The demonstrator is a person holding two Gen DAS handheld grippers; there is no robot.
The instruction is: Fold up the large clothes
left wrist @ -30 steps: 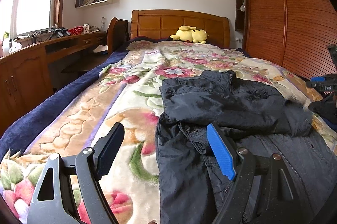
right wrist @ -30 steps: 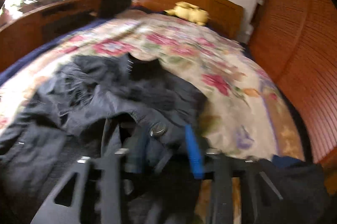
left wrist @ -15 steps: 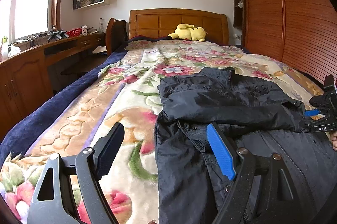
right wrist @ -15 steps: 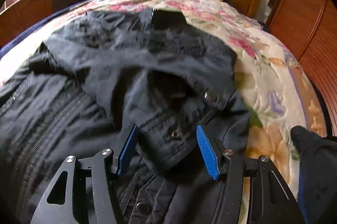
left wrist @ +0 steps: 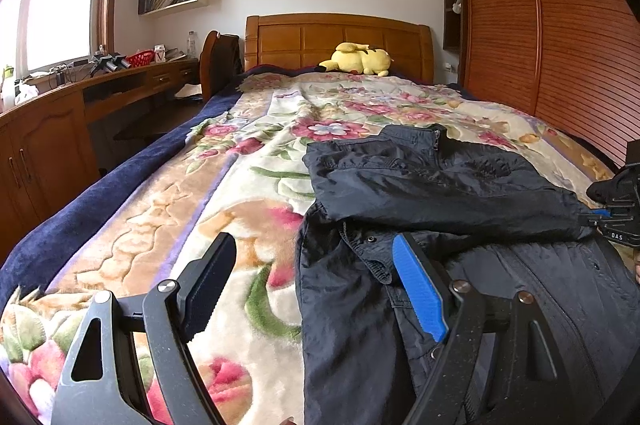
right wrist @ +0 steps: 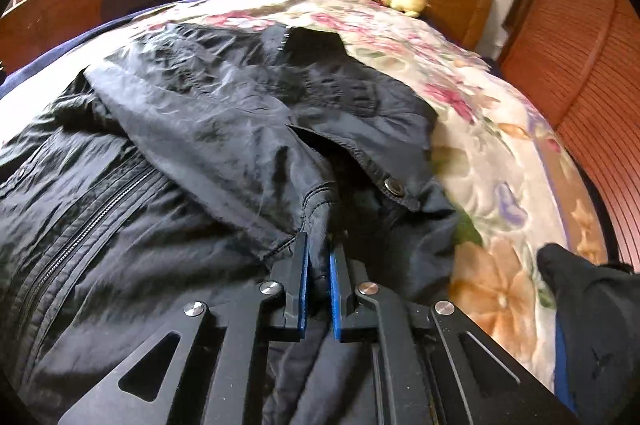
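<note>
Right gripper [right wrist: 318, 261] just closed, clamping black jacket [right wrist: 208, 129] cuff, left gripper [left wrist: 316, 289] spread wide

We are in a home bedroom: a wooden-headboard bed [left wrist: 340, 41] under a floral blanket [left wrist: 256, 161], plush toy [left wrist: 356, 59], desk [left wrist: 80, 93], louvred wardrobe [left wrist: 560, 45].

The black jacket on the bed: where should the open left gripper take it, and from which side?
Probably the folded sleeve cuff of the black jacket, approached from the bed's foot: its free hem stands proud just ahead of the left gripper.
</note>
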